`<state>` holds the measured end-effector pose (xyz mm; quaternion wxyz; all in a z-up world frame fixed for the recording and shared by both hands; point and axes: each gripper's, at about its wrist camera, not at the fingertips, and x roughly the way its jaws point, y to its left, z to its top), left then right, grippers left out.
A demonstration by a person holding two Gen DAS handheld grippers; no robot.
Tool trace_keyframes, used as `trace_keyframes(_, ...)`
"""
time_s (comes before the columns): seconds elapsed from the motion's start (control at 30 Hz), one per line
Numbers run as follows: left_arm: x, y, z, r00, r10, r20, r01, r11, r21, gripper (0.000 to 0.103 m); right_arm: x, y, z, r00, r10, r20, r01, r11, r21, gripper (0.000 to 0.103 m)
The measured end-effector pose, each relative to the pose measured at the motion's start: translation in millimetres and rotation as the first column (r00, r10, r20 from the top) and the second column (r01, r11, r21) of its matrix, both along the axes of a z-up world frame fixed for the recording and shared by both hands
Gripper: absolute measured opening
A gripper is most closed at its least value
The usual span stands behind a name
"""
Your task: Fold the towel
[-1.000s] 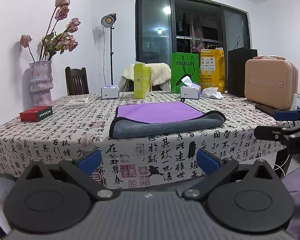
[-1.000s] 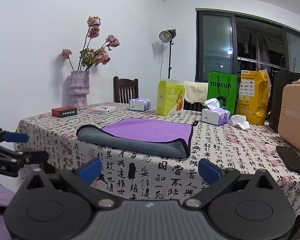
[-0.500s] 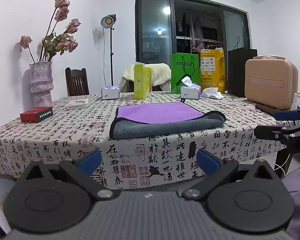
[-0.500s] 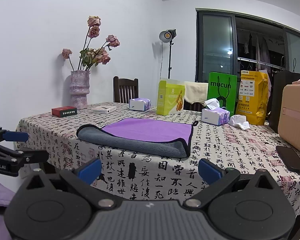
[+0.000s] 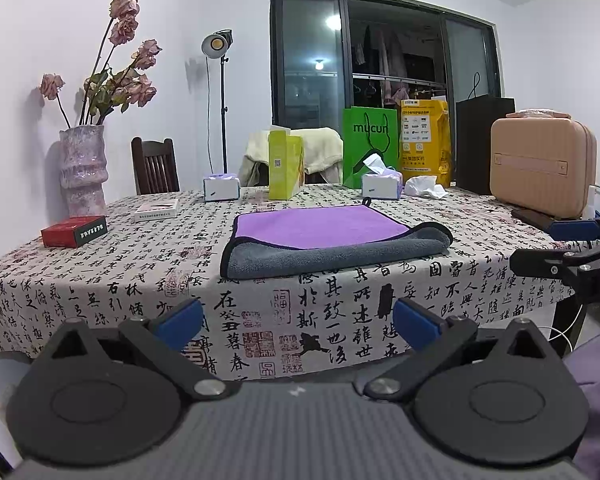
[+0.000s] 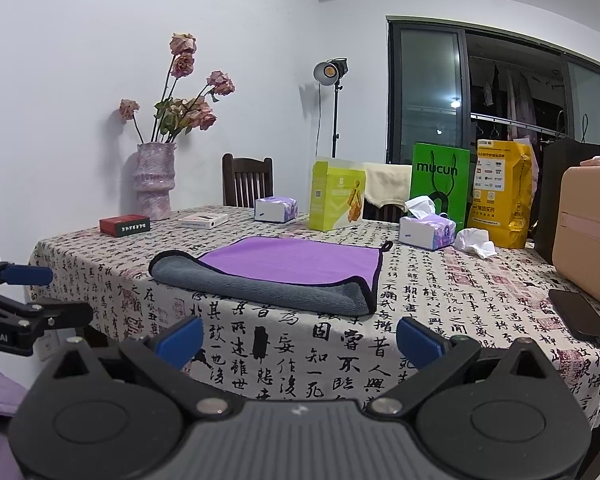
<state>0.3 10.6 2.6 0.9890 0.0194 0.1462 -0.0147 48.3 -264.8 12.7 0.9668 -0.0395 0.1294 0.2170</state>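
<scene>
The towel (image 5: 332, 240) lies near the front edge of the worktop (image 5: 100, 280), which is covered by a cloth printed with black and red calligraphy. It is folded over on itself: the upper face is a flat purple panel with a thin dark binding along its edges, and beneath it a thicker grey layer sticks out toward the camera as a soft rolled band. A small dark hanging loop shows at the far corner. In the right wrist view the towel (image 6: 284, 272) shows the same two colours, with the grey fold rounded at its left end and the dark-bound corner squared at its right. The left tool (image 5: 298, 320) hangs in front of the worktop edge, below the towel and apart from it, its blue-padded fingers spread wide with nothing between them. The right tool (image 6: 300, 336) is likewise released, fingers wide apart and empty, held short of the worktop edge. Each tool shows at the side of the other's view. Behind the towel stand a lime-green box (image 5: 286, 164), two tissue boxes (image 5: 381, 184), a green paper bag (image 5: 370, 144) and a yellow bag (image 5: 424, 140). A vase of dried roses (image 5: 82, 168) stands at the left, with a red box (image 5: 74, 231) in front of it, and a tan case (image 5: 540, 164) stands at the right.
</scene>
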Motion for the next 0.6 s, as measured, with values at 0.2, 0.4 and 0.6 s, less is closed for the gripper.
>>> trace_keyframes(0.2,-0.1,-0.2,-0.4,1.0,0.0,0.001,0.0,1.0,0.001,0.103,-1.6,2.0,-0.5,1.0,0.008,0.003,-0.008,1.0,-0.007,0.103)
trace_keyframes(0.4,0.1,0.7,0.3,1.0,0.0,0.001,0.0,1.0,0.002,0.103,-1.5,2.2,-0.3,1.0,0.008,0.004,-0.008,1.0,-0.008,0.103)
trace_keyframes(0.6,0.0,1.0,0.3,1.0,0.001,0.002,-0.001,1.0,0.002,0.103,-1.4,2.1,-0.2,1.0,0.005,0.006,-0.005,1.0,-0.008,0.103)
